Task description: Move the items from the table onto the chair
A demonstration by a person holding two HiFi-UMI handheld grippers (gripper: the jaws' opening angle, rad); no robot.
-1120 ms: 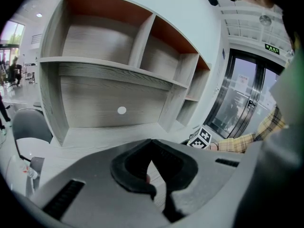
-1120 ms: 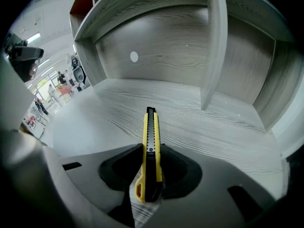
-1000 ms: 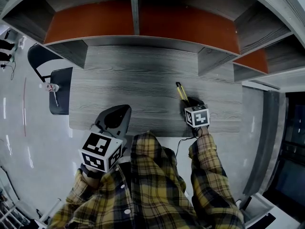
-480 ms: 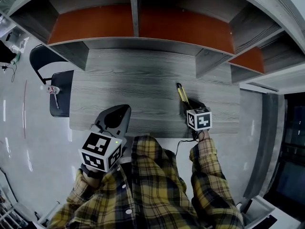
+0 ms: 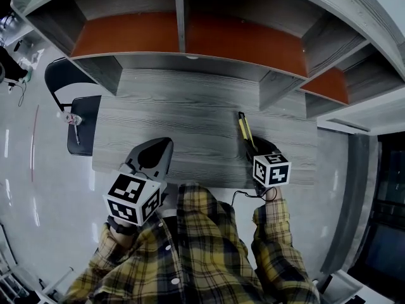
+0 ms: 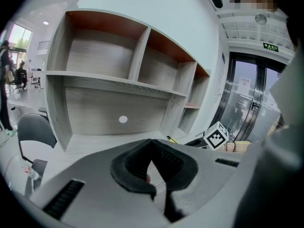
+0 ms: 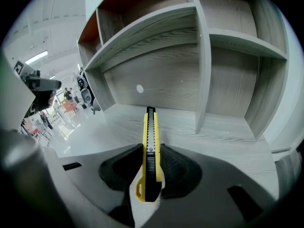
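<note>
One item: yellow utility knife [image 7: 149, 127], clamped between the right gripper [image 5: 256, 147] jaws, which stand part-open around its body.
Change: right gripper has drawn back toward the person, knife with it; the pickup looks done.
Knife position: over the counter [image 5: 177, 106], right side.
Left gripper [image 6: 152, 146]: jaws closed, empty.
Chair [image 5: 88, 135]: well apart, far left; the carry comes next.
</note>
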